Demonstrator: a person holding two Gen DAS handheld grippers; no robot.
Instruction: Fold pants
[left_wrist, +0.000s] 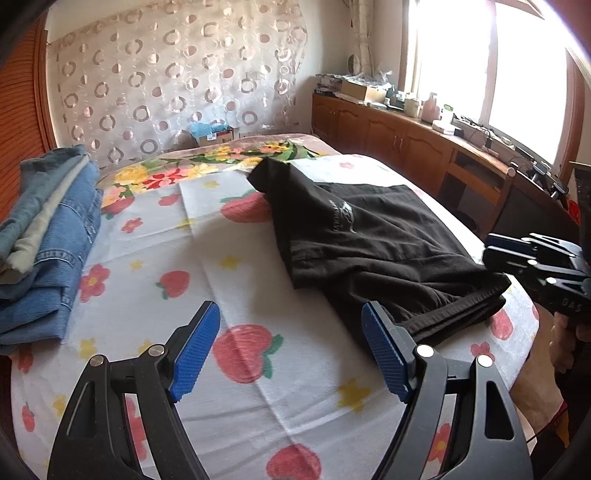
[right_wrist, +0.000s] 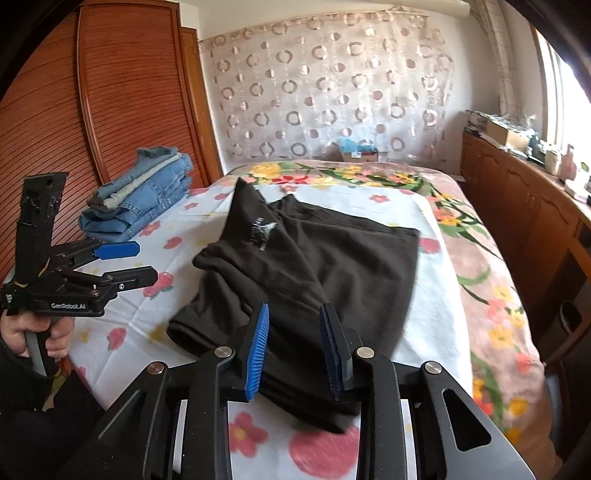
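Black pants (left_wrist: 369, 240) (right_wrist: 314, 258) lie folded on the strawberry-print sheet (left_wrist: 221, 240) (right_wrist: 439, 295) of a bed, with a pale logo facing up and one end at the near edge. My left gripper (left_wrist: 291, 307) (right_wrist: 146, 262) hangs open above bare sheet, left of the pants, with nothing between its blue pads. My right gripper (right_wrist: 294, 308) (left_wrist: 491, 245) is over the near end of the pants. Its jaws stand a little apart and the pads do not press on the cloth. A hand (right_wrist: 33, 332) holds the left gripper's handle.
A stack of folded jeans (left_wrist: 51, 240) (right_wrist: 144, 199) sits at the bed's left side, beside a brown slatted wardrobe (right_wrist: 129, 92). A wooden cabinet (left_wrist: 406, 147) (right_wrist: 517, 206) with clutter runs under the window on the right. A cardboard box (left_wrist: 214, 134) stands past the bed's far end.
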